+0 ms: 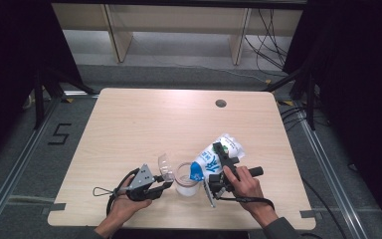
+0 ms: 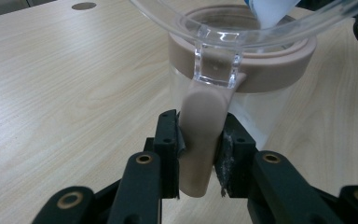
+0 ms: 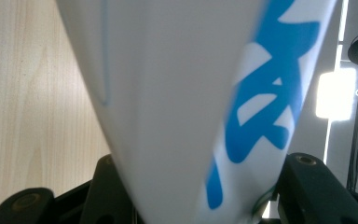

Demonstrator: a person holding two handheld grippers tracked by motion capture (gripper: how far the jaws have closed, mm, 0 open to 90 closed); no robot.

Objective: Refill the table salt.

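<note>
Clear glass jar (image 1: 186,181) with beige collar stands under tilted white-blue pouch (image 1: 214,157), pinched by right claw (image 1: 224,167); left claw (image 2: 200,154) clamps the jar's beige tab (image 2: 199,135).

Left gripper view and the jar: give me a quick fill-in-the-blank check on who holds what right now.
1. The left gripper is shut on the jar's beige ____.
2. The right gripper holds a white and ____ pouch.
3. The pouch is tilted with its low end over the ____.
4. The jar's clear lid stands ____.

Missing words: tab; blue; jar; open
</note>
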